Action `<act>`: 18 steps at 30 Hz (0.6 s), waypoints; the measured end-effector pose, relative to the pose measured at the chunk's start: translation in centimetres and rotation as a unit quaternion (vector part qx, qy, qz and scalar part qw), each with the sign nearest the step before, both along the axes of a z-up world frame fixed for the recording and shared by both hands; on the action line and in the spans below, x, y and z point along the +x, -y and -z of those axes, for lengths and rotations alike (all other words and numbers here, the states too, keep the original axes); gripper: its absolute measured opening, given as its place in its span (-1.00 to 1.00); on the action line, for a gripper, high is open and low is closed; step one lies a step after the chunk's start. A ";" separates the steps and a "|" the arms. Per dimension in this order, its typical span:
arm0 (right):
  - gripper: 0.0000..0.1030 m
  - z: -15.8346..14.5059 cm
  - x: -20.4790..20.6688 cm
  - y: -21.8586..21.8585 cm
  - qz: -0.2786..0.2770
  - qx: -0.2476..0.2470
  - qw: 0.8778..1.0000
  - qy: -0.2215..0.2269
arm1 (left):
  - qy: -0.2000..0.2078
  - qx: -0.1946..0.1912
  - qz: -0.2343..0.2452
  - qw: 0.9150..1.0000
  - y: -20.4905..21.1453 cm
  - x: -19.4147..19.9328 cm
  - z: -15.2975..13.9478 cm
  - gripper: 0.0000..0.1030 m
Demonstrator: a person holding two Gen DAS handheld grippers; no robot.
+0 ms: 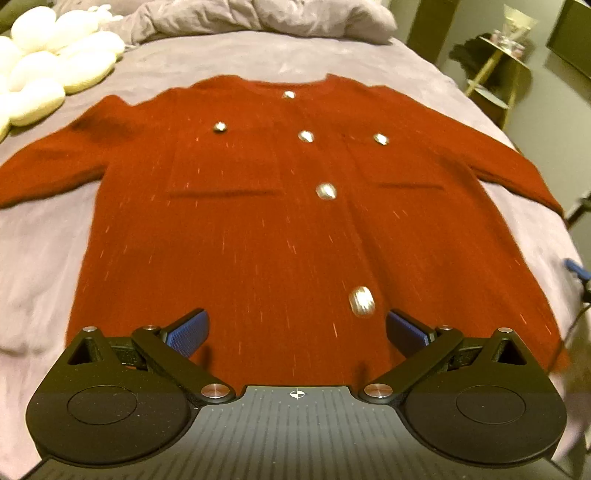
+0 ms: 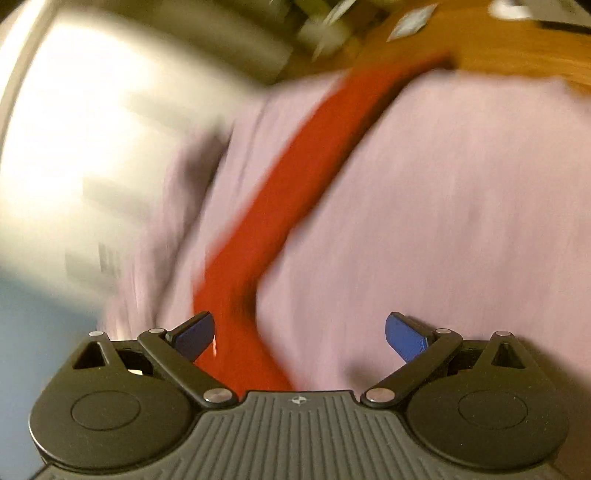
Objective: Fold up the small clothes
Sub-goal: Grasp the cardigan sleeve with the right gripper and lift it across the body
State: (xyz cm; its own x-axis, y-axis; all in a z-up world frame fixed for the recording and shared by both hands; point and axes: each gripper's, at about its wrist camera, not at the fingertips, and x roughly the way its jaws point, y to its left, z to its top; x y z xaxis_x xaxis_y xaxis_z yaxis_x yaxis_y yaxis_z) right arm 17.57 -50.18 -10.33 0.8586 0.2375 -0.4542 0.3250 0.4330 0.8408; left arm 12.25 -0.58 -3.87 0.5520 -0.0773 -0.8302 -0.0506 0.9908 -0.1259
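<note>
**A:** What do you see from the left wrist?

**B:** I see the red cardigan [image 1: 280, 221] lying flat on the grey bed cover [image 1: 44, 251], front side up, with both sleeves spread to the left and right. Silver buttons [image 1: 325, 191] run down its middle. My left gripper [image 1: 297, 334] is spread wide above the near hem and holds nothing.

**A:** What is around it?

**B:** At the far left there is a white plush cushion [image 1: 55, 66], close to the left sleeve but apart from it. At the far end lies a crumpled grey duvet [image 1: 258, 18]. At the far right, beside the bed, stands a small side table [image 1: 506, 62]. Nothing lies on top of the cardigan.

**A:** And the right wrist?

**B:** That view is very blurred. My right gripper [image 2: 299, 338] is also spread, with nothing pinched. A red sleeve [image 2: 295, 184] runs from between the fingers toward the far side, over the bed cover [image 2: 461, 221]. It passes just beside the left finger [image 2: 195, 334]; I cannot tell if it touches it. A pale blurred shape [image 2: 92, 129] fills the left side; I cannot identify it.
</note>
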 end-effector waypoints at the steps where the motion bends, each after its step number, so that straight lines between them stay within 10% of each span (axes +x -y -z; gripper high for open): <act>1: 0.86 0.4 1.0 1.7 0.029 0.008 1.000 0.004 | 0.006 0.003 -0.007 1.000 0.0 1.0 0.4 1.00; 8: -0.19 2.4 8.8 8.2 0.097 0.002 0.995 -0.026 | 0.018 -0.020 -0.062 0.998 -1.2 4.7 2.6 1.00; 18: -0.74 5.1 13.3 9.8 0.122 -0.027 0.990 -0.060 | 0.005 -0.079 -0.075 0.994 -3.8 5.7 4.6 1.00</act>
